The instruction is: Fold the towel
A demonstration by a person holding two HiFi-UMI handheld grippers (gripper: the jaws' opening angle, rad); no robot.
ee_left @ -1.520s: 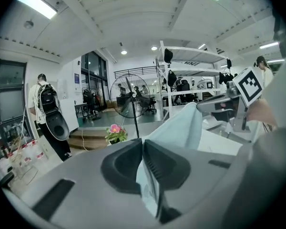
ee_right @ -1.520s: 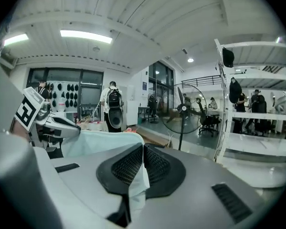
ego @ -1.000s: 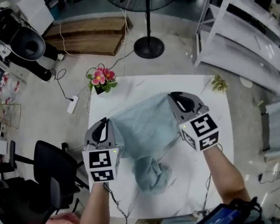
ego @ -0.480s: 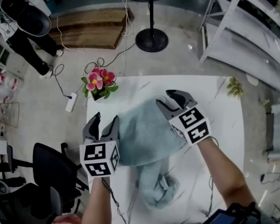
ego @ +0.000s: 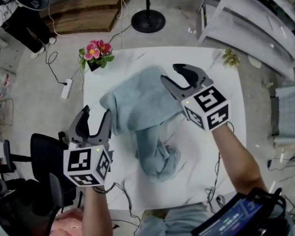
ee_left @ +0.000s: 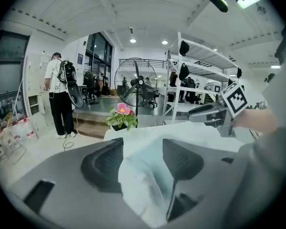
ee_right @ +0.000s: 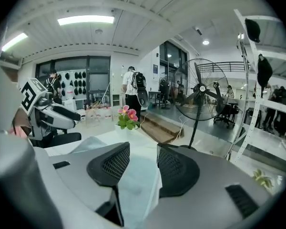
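A light blue towel (ego: 142, 102) lies on the white table (ego: 196, 181), with a flat part at the far side and a bunched lump (ego: 157, 159) toward me. My left gripper (ego: 95, 114) hovers by the towel's left corner. My right gripper (ego: 173, 75) is over its far right edge. Both sets of jaws have just been opening and stand apart. In the left gripper view the towel (ee_left: 143, 185) shows in the gap of the left gripper (ee_left: 143, 151), and no pad presses on it. In the right gripper view the towel (ee_right: 136, 185) lies loose between the right gripper's (ee_right: 143, 163) pads.
A pot of pink flowers (ego: 93, 53) stands at the table's far left corner, and a small green plant (ego: 231, 58) at the far right. Beyond the table are a fan stand (ego: 148, 19) and a metal rack (ego: 255, 28). A black chair (ego: 44, 156) stands at the left, where a person (ee_left: 59, 99) also stands.
Both grippers were shut on the towel's far corners and held it spread. Their jaws have opened and let go, and the towel's far part now rests on the table.
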